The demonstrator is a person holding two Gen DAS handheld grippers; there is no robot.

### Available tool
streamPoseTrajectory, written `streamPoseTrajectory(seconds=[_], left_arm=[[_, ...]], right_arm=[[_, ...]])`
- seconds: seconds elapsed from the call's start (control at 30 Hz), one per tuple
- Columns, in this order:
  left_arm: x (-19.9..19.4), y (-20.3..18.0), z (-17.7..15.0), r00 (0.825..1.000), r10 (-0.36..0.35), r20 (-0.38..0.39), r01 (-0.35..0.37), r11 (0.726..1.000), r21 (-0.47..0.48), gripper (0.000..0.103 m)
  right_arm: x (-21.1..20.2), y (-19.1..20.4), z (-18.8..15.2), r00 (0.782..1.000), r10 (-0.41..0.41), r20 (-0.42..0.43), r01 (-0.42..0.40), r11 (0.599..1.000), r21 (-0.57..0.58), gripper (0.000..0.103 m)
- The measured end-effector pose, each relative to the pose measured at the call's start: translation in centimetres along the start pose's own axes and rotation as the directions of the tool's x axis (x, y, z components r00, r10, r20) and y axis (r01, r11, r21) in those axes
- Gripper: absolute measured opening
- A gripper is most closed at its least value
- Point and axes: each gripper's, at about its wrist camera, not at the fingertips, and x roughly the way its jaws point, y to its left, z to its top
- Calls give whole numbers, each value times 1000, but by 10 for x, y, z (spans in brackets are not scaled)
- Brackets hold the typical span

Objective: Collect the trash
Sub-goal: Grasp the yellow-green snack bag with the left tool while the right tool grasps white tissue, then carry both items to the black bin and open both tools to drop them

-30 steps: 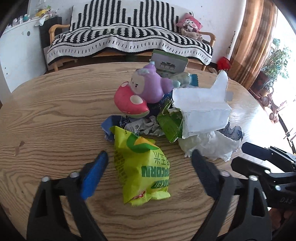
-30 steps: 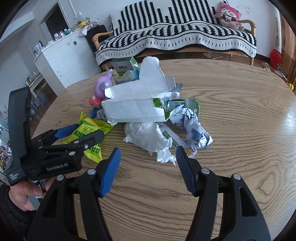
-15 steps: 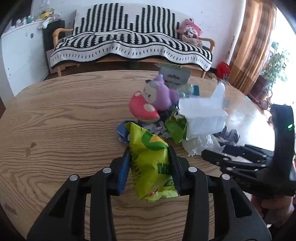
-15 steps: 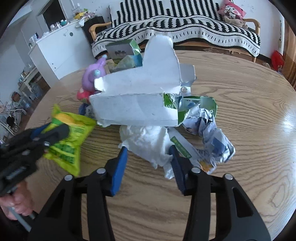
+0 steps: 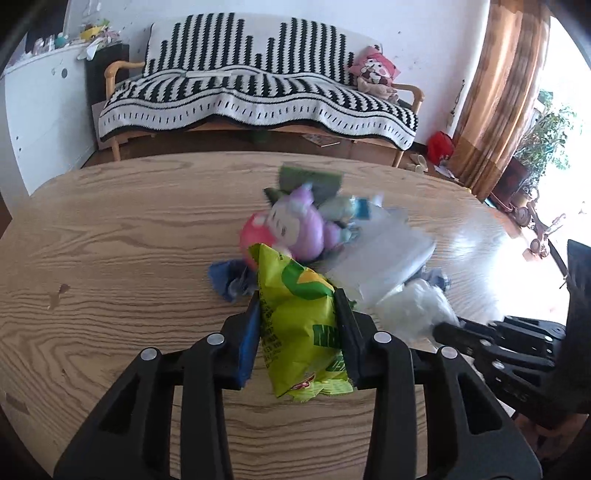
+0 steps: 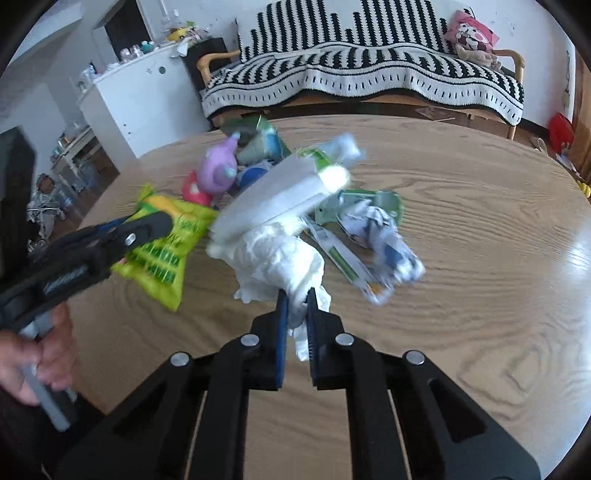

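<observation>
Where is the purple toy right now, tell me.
In the left wrist view the purple toy sits mid-table in the trash pile, just behind the yellow-green snack bag that the left gripper clamps, with the pink mushroom toy against its left.

A round wooden table [image 5: 110, 236] with strong grain fills the middle of the room, and its far right side shines where daylight strikes it. Behind it, against a white wall [image 5: 314, 22], stands a wooden-armed sofa [image 5: 258, 96] draped in a black-and-white striped blanket, with a pink plush toy [image 5: 373, 72] at its right end. A white cabinet [image 6: 144, 99] cluttered on top sits to the sofa's left. On the right hangs a brown-orange curtain [image 5: 506, 85] beside a very bright window, with leafy potted plants [image 5: 543, 136] next to it. The floor under the sofa is dark brown, and a red object [image 5: 440, 146] lies near the curtain's foot.
</observation>
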Motion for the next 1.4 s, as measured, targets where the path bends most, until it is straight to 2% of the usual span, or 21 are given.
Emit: streamPoseTrajectory(seconds=[0.17,0.33,0.5,0.63,0.83,0.93,1.03,1.1,1.27,1.4], left_arm=[[-11,-30,2,999,-50,19,50,998,27,37],[-15,-75,2,993,-112,21,110,991,79,37],[-13,-139,-5,981,-196,7,192,967,168,37],[-8,-196,-15,965,-262,-24,260,934,246,37],[0,-289,-40,927,-368,-76,370,855,363,37],[5,-332,-56,901,-417,-118,427,807,407,37],[11,-376,-76,870,-466,-162,485,746,457,37],[17,-397,-87,855,-481,-195,512,718,471,37],[28,-442,-117,821,-505,-265,564,652,507,37],[36,-467,-133,801,-514,-308,594,615,519,37]], right_arm=[[-45,-37,-17,999,-27,48,24,998,65,10],[-93,-97,-43,992,-91,91,73,981,182,10],[-139,-156,-80,977,-181,113,139,942,305,10],[-174,-197,-115,959,-252,127,183,898,401,10],[-217,-252,-174,924,-367,112,256,808,530,10],[-233,-279,-205,903,-422,84,295,750,592,10],[-245,-305,-235,889,-454,50,318,693,647,10],[-252,-318,-254,881,-473,24,334,656,677,10],[-253,-347,-300,872,-481,-93,389,565,728,10],[-245,-369,-329,882,-437,-175,403,509,761,10]])
